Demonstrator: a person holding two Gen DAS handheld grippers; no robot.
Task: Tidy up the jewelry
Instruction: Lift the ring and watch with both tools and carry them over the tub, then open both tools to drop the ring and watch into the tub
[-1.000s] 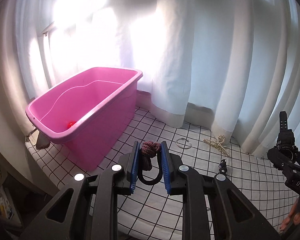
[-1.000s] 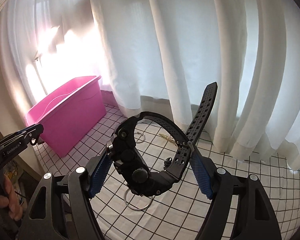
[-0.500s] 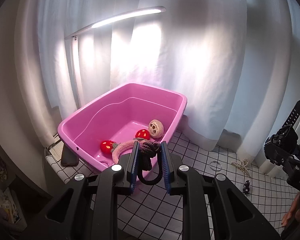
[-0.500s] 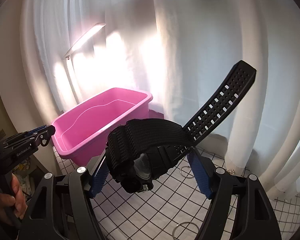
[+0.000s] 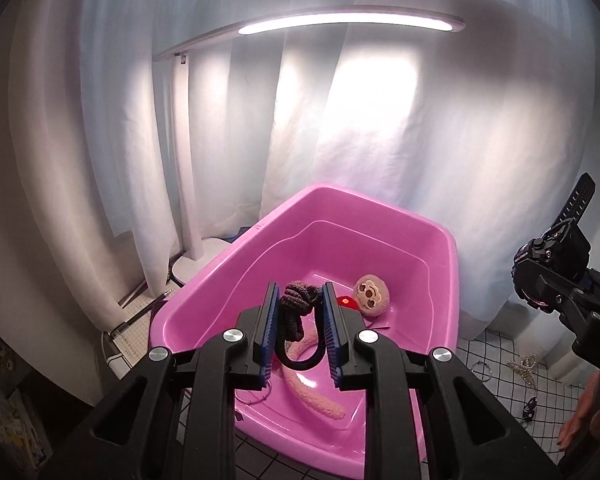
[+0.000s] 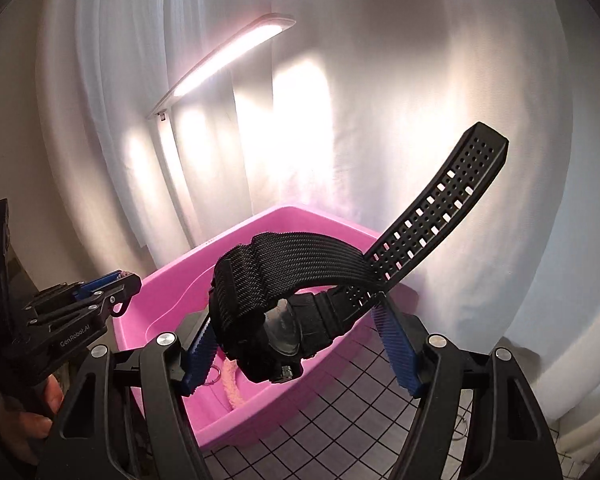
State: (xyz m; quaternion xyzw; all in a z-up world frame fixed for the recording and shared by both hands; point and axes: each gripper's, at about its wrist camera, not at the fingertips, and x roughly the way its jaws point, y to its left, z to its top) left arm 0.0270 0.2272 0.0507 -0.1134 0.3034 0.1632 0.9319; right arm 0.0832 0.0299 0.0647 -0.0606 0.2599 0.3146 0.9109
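My left gripper [image 5: 299,330] is shut on a dark knotted hair tie [image 5: 298,308] and holds it above the pink bin [image 5: 452,280]. In the bin lie a plush monkey-face headband [image 5: 372,294], a red piece [image 5: 345,301] and a thin metal ring [image 5: 256,394]. My right gripper [image 6: 296,344] is shut on a black watch [image 6: 284,312], its perforated strap sticking up to the right, just over the bin's near right rim [image 6: 236,428]. The right gripper with the watch also shows in the left wrist view [image 5: 556,276]. The left gripper also shows in the right wrist view [image 6: 100,292].
A white desk lamp [image 5: 340,24] arches over the bin, its post [image 5: 188,184] behind the bin's left. White curtains hang behind. On the black-grid tablecloth right of the bin lie a metal ring [image 5: 480,372], a pearl hair claw [image 5: 526,370] and a small dark piece [image 5: 530,404].
Both grippers have moved left and up toward the pink bin. The left one with the hair tie now hangs over its inside; the watch has come to the bin's right rim.
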